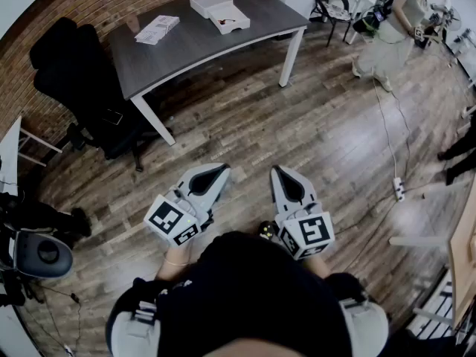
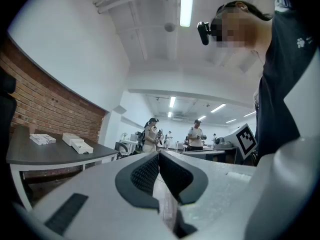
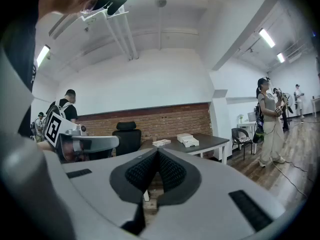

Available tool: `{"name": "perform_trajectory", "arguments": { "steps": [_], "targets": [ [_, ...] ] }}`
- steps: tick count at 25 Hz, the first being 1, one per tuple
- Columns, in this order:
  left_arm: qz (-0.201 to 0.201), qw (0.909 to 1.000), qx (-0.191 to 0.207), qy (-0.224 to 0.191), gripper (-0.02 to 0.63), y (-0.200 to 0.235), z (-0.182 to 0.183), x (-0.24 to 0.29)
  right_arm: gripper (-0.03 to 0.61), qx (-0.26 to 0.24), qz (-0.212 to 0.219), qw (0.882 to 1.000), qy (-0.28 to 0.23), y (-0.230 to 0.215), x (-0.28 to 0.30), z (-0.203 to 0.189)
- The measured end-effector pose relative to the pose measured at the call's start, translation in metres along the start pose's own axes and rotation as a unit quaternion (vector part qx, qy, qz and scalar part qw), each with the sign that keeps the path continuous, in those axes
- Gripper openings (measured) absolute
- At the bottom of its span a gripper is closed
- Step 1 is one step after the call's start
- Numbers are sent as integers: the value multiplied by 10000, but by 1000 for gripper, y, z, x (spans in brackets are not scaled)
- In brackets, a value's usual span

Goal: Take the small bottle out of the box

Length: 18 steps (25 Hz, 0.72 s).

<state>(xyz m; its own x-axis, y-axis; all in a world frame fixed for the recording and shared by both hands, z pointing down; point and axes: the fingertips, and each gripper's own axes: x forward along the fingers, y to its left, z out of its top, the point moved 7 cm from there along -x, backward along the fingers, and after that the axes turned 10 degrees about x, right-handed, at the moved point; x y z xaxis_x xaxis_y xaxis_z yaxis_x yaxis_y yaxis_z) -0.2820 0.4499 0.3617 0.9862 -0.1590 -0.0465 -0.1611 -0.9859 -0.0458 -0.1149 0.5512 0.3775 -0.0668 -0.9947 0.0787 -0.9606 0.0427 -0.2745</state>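
Note:
A dark grey table (image 1: 186, 50) stands across the room by the brick wall. On it lie two white boxes (image 1: 219, 10) and a stack of papers (image 1: 158, 29). No small bottle shows in any view. Both grippers are held low in front of my body, well short of the table. My left gripper (image 1: 223, 171) is shut with nothing between its jaws, and so is my right gripper (image 1: 276, 169). In the left gripper view the left gripper (image 2: 159, 154) points past the boxes (image 2: 77, 144). Beyond the right gripper (image 3: 158, 151), the right gripper view shows the boxes (image 3: 187, 140).
A black office chair (image 1: 82, 88) stands left of the table. Wooden floor (image 1: 297, 125) lies between me and the table. A person (image 1: 394, 28) stands at the far right near a chair (image 1: 331, 6). A power strip (image 1: 398, 188) and cable lie on the floor at right.

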Motion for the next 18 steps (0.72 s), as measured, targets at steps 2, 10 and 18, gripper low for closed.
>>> {"name": "perform_trajectory", "arguments": {
  "steps": [2,10,18],
  "targets": [
    [7,10000,3,-4,2,-4,1,0,-3,11,5,10000,-8,0,-4,1],
    [72,10000,-39,28,2,-8,0,2,-3,57,21,10000,-69,-5,-7,1],
    [122,9998,-101,111,2,-15,-4,18,-2,266,113,9995,-113,-23,-11,2]
  ]
}}
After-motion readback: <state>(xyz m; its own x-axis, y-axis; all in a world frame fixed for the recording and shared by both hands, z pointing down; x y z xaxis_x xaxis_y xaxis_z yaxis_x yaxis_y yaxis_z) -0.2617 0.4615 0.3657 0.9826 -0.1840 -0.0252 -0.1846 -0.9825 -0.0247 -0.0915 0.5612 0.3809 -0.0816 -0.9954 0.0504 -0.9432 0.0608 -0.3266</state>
